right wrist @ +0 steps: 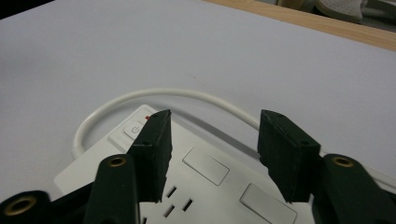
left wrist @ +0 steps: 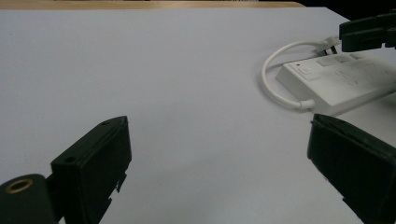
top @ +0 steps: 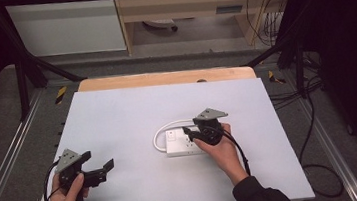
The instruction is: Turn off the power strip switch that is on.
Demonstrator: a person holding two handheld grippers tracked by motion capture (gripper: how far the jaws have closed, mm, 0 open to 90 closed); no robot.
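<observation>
A white power strip (top: pixel 181 144) lies flat on the white board, right of centre, and its white cable (top: pixel 161 130) loops round its left end. My right gripper (top: pixel 188 131) hovers just over the strip, jaws apart with nothing between them. In the right gripper view the jaws (right wrist: pixel 215 116) stand over the sockets, close to the rocker switch (right wrist: pixel 133 129) on the strip (right wrist: pixel 205 172). My left gripper (top: pixel 98 160) rests open near the board's front left, well apart from the strip. Its jaws (left wrist: pixel 217 122) frame bare board, with the strip (left wrist: pixel 341 79) ahead to the right.
The white board (top: pixel 132 110) covers a wooden table whose far edge (top: pixel 164 78) shows behind it. Black frame bars (top: pixel 22 71) stand at the back corners. Loose black cables (top: pixel 315 131) trail on the floor to the right.
</observation>
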